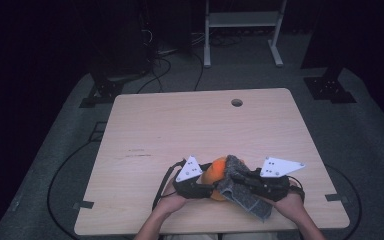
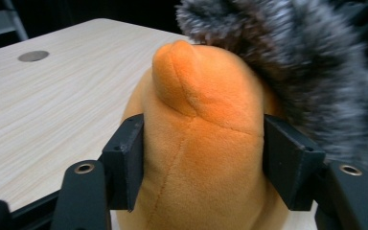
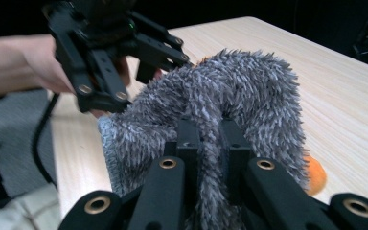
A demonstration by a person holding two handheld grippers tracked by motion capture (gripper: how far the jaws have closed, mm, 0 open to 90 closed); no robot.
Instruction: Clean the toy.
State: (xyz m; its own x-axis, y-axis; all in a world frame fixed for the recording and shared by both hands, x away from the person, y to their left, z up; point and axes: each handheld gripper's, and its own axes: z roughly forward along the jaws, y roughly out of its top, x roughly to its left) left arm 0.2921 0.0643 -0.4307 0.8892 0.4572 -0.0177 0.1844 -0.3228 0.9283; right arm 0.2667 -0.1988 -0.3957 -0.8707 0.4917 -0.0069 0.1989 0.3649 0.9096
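Orange plush toy [image 2: 206, 143] sits clamped between my left gripper [image 2: 206, 158] pads, tip pointing up and away. My right gripper [image 3: 210, 143] pinches the grey fuzzy cloth [image 3: 230, 91] (draped over the toy) above the table [image 1: 180, 125] near edge.

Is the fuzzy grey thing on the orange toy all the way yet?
Not yet. Done: the left gripper is clamped on the orange plush toy, and the right gripper has pinched the fuzzy grey cover. In hand: the cover is draped over the toy's top and one side. Left: most of the toy's orange is bare, so the cover probably needs pulling further on.
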